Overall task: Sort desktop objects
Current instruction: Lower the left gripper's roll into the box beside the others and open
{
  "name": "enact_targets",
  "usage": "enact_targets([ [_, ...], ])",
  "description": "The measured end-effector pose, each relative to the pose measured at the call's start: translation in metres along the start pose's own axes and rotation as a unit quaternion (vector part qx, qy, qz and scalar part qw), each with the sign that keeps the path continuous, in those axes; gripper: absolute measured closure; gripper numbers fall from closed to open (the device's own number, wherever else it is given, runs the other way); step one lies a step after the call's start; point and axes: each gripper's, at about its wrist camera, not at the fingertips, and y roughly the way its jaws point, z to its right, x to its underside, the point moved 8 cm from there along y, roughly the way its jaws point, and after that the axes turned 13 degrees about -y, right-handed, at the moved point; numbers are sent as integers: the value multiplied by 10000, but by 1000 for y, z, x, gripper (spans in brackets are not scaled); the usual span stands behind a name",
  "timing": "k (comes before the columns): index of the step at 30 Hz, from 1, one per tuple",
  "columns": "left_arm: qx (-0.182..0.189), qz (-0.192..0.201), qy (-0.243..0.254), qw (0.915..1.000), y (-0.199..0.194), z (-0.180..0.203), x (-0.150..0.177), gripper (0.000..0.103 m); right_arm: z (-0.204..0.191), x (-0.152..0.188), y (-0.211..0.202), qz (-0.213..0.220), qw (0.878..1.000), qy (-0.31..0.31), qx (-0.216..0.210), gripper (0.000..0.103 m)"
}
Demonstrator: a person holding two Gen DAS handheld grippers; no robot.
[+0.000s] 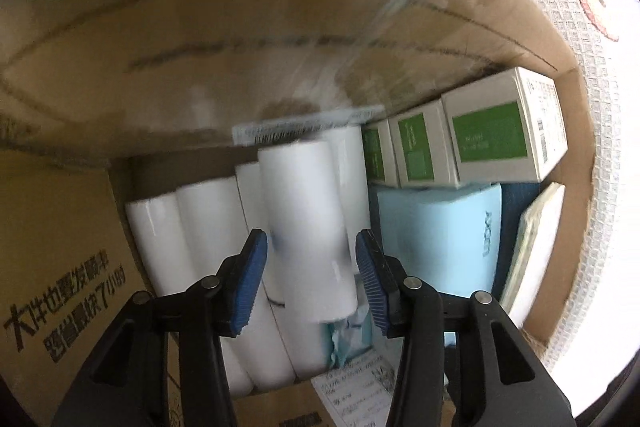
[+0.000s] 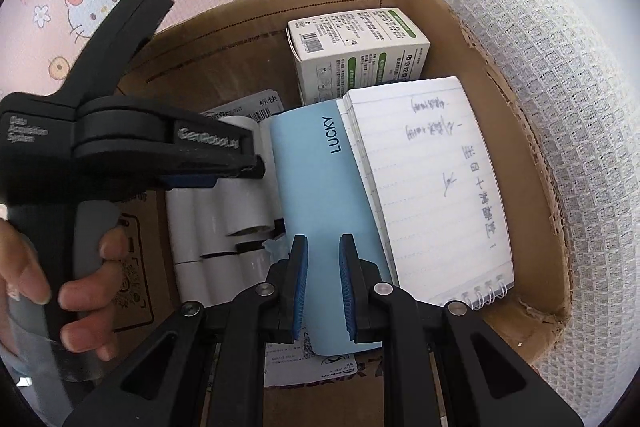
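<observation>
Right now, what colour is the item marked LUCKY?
Light blue; the LUCKY item shows best in the right wrist view.

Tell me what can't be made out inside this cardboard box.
- Left wrist view: the white paper roll between the open jaws is motion-blurred; contact unclear.
- Right wrist view: the light blue LUCKY notebook hides what lies beneath.
- Same view: handwriting on the lined spiral notepad is too small.

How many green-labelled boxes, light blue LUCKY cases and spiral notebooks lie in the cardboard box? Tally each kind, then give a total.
Green-labelled boxes: 3
Light blue LUCKY case: 1
Spiral notebook: 1
Total: 5
</observation>
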Motion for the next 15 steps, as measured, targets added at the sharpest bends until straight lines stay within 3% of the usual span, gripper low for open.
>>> enact_targets([
  [3,268,-78,-36,9996,-6,-2,4,53,-11,-15,13,-23,10000,-4,17,90],
  [5,288,-39,48,9996,-9,-2,5,63,-11,-16,12,-31,10000,3,6,90],
  [6,191,36,121,9997,-11,-4,5,74,-11,-16,11,-26,10000,-1,6,90],
  [10,166,167,297,9993,-14,-4,4,74,-10,5,4,26,9999,-103,44,90],
  [15,216,-42,307,9993,-16,-8,10,74,-38,-6,2,18,9997,-230,105,90],
])
